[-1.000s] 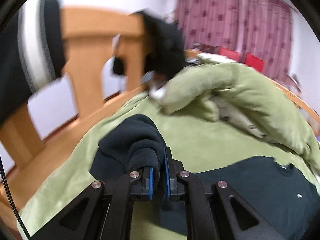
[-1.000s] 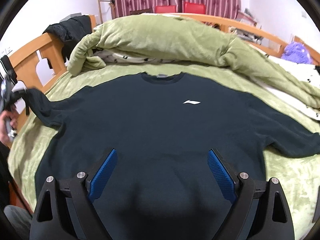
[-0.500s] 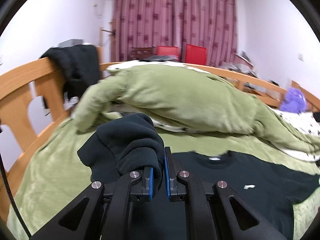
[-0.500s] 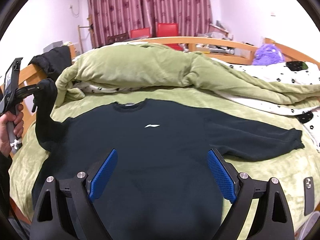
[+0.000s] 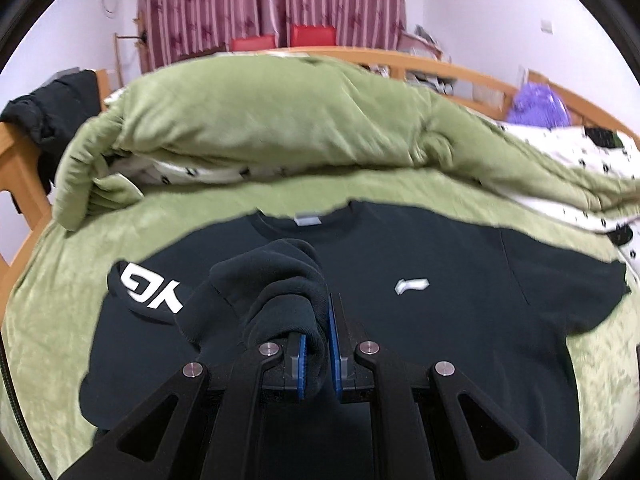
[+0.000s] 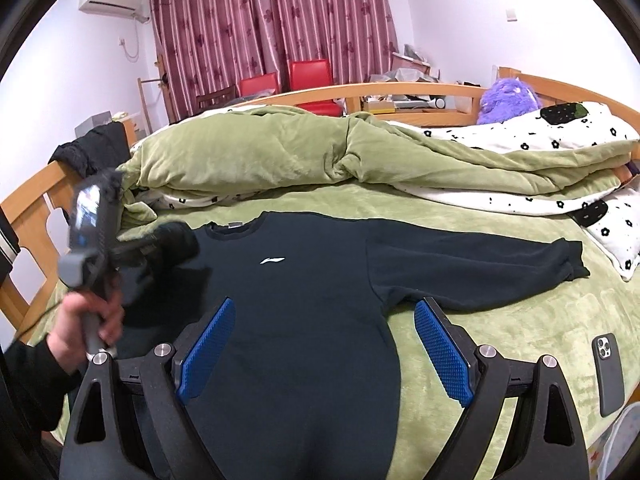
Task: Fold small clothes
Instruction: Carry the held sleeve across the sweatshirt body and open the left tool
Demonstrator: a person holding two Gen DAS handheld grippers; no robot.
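A dark long-sleeved sweatshirt (image 6: 304, 320) with a small white chest logo (image 5: 412, 285) lies face up on the green bed cover (image 6: 500, 328). My left gripper (image 5: 318, 354) is shut on the cuff of its left sleeve (image 5: 276, 280), held bunched above the chest; white letters (image 5: 150, 292) show on the folded sleeve. From the right wrist view the left gripper (image 6: 132, 254) hovers over the shirt's left shoulder. The other sleeve (image 6: 480, 268) lies stretched out to the right. My right gripper (image 6: 320, 352) is open and empty above the shirt's lower part.
A rolled green quilt (image 6: 300, 156) and a white flowered blanket (image 6: 560, 136) lie behind the shirt. A phone (image 6: 608, 372) lies on the cover at the right. A wooden bed frame (image 6: 28, 216) with dark clothes (image 6: 92, 152) runs along the left. A purple plush (image 6: 508, 100) sits at the back.
My left gripper has carried the sleeve cuff from the left bed edge inward over the shirt's chest. The right gripper has drawn back and up, still open.
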